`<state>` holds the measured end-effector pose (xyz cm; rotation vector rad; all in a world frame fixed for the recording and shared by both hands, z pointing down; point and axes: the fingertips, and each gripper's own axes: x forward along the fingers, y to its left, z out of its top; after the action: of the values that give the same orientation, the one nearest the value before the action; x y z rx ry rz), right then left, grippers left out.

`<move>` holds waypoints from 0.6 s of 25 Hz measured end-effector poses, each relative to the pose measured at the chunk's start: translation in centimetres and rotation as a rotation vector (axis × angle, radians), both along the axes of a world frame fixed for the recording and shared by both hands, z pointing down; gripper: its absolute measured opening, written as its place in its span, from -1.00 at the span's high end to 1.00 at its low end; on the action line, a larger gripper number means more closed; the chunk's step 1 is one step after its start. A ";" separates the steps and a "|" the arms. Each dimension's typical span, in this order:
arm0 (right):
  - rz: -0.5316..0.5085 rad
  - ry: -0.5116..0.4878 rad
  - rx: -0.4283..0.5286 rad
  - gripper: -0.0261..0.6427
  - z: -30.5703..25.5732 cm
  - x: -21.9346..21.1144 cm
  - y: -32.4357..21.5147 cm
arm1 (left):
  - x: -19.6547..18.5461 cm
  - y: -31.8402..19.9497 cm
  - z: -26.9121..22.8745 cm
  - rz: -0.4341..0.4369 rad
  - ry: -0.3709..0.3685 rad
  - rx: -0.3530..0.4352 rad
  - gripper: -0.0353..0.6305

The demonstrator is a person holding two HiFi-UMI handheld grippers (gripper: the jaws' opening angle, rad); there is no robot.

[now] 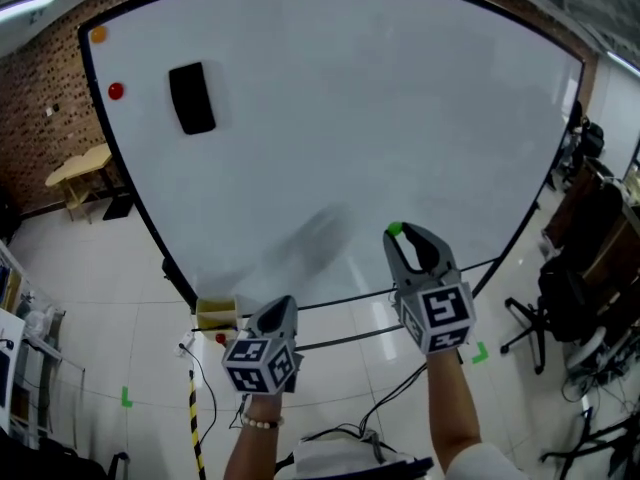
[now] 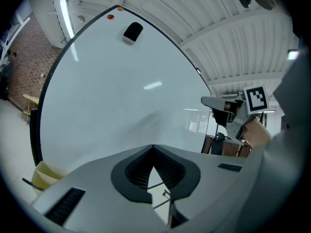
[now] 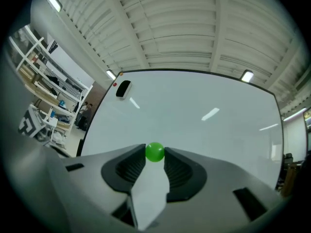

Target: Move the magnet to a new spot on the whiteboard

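A small green magnet (image 3: 155,152) sits pinched between the tips of my right gripper (image 3: 155,154). In the head view that gripper (image 1: 399,236) holds the green magnet (image 1: 395,229) in front of the lower right part of the whiteboard (image 1: 350,118); whether it touches the board I cannot tell. My left gripper (image 1: 275,313) hangs lower, below the board's bottom edge. Its jaws (image 2: 153,148) meet with nothing between them. The right gripper (image 2: 228,111) shows at the right of the left gripper view.
A black eraser (image 1: 192,98), a red magnet (image 1: 116,91) and an orange magnet (image 1: 98,35) sit at the board's upper left. A yellow box (image 1: 217,313) rests by the lower rail. A wooden table (image 1: 80,173) stands left, office chairs (image 1: 560,298) right.
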<state>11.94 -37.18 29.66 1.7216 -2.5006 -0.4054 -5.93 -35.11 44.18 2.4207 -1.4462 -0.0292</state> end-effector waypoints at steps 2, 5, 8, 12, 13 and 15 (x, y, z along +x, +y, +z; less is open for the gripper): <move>0.027 0.001 -0.042 0.51 2.2 1.3 1.5 | 0.7 -0.1 0.0 0.012 -0.005 -0.002 0.92; 0.063 -0.013 -0.111 0.51 5.8 3.1 3.2 | 1.7 -0.2 0.1 0.028 -0.025 -0.001 0.92; 0.100 -0.025 -0.169 0.51 8.9 4.6 4.7 | 2.9 0.0 0.2 0.042 -0.051 0.001 0.92; 0.126 -0.074 -0.246 0.51 12.5 6.0 6.5 | 4.3 0.5 0.4 0.059 -0.072 0.006 0.92; 0.127 -0.091 -0.265 0.51 13.4 6.2 6.8 | 4.6 0.5 0.4 0.061 -0.073 0.007 0.92; 0.121 -0.125 -0.299 0.51 14.8 6.2 7.1 | 4.9 0.6 0.5 0.063 -0.078 0.006 0.92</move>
<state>18.16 -30.03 44.49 1.8091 -2.3695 0.0849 -1.03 -34.47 44.69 2.4965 -1.4036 0.0755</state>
